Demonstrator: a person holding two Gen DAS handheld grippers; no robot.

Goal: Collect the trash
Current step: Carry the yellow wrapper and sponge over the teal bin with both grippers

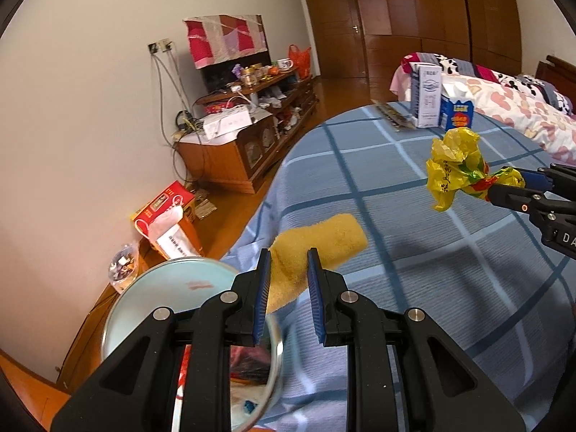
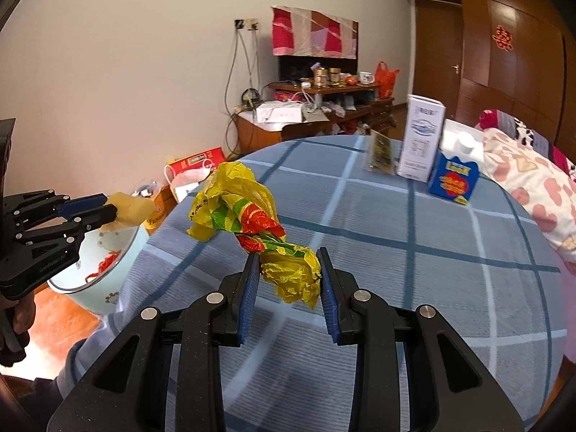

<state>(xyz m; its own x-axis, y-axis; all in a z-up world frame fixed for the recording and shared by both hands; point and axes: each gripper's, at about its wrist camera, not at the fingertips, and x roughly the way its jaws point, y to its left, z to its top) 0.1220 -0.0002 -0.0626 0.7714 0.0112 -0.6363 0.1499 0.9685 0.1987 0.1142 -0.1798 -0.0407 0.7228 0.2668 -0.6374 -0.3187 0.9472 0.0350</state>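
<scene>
While the right gripper (image 2: 288, 280) clamps a crumpled yellow plastic bag (image 2: 244, 212) above the blue checked tablecloth (image 2: 414, 270), the left gripper (image 1: 288, 288) pinches a yellow sponge (image 1: 320, 244) beside a pale bin (image 2: 118, 248); cartons (image 2: 437, 151) stand behind, in a bedroom.

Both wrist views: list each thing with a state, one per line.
Left gripper: shut on the yellow sponge piece, lifted.
Right gripper: shut on the crumpled yellow plastic bag, lifted.
Pale blue round bin: open, red scraps inside.
White tall carton: upright.
Blue small carton: upright.
</scene>
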